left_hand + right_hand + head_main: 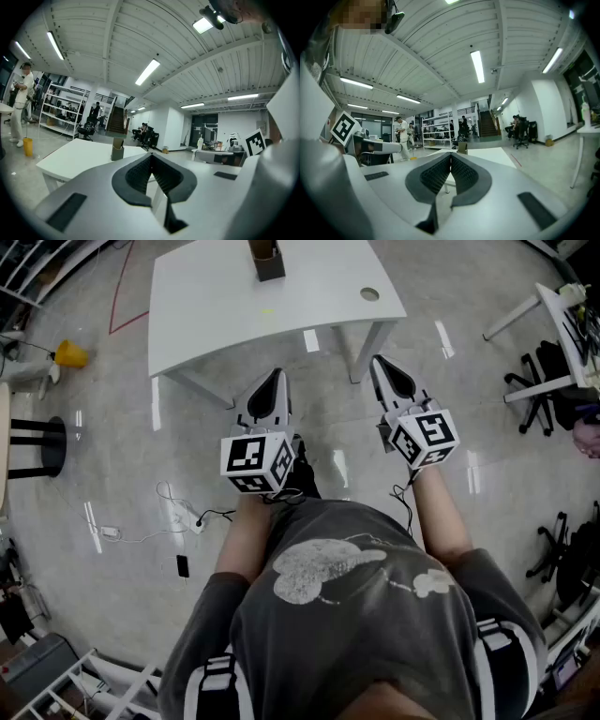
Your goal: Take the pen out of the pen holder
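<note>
The brown pen holder (267,259) stands at the far edge of a white table (234,306), well ahead of both grippers. It shows small in the left gripper view (117,151) and in the right gripper view (462,147). I cannot make out a pen in it. My left gripper (272,377) is held level over the floor short of the table, its jaws shut with nothing between them (151,157). My right gripper (379,362) is beside it, also shut and holding nothing (451,156).
The table has a round cable hole (369,294) near its right end. On the floor lie a yellow object (70,354), a black stool (37,442) and loose cables (178,517). Office chairs (539,390) and another desk (562,315) stand at the right. People stand in the background.
</note>
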Tool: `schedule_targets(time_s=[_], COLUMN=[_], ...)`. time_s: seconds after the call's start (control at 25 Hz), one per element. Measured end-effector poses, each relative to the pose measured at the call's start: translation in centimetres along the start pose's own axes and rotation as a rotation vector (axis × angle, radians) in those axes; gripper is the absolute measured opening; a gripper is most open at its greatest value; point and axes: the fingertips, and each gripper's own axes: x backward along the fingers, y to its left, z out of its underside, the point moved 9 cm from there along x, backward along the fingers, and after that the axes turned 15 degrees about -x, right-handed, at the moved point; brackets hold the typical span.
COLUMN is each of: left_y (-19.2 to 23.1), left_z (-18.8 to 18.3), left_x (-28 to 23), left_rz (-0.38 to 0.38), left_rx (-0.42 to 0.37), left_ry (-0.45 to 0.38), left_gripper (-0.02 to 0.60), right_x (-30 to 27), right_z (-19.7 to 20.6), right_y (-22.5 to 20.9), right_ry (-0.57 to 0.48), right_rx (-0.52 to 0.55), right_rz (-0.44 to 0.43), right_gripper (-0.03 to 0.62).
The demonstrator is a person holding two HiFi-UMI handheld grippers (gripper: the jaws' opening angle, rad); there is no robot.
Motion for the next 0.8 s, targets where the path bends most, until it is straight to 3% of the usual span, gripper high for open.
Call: schedule_targets(time_s=[0.48, 0.8], left_y=[11.4, 16.6], left_z=[-1.3, -0.8], left_x=[-10.5, -14.8], left_rz=[0.019, 0.036], left_rx=[-0.025, -0.021], left_ry=[-0.006, 0.004], left_gripper=[0.008, 0.008], right_x=[-15.0, -22.0], right_z=[-3.6, -4.5], right_y=[-0.9, -1.2], right_ry=[-0.013, -0.029], right_rx=[-0.002, -0.02], right_rz=[0.003, 0.003], right_gripper=[0.008, 0.008])
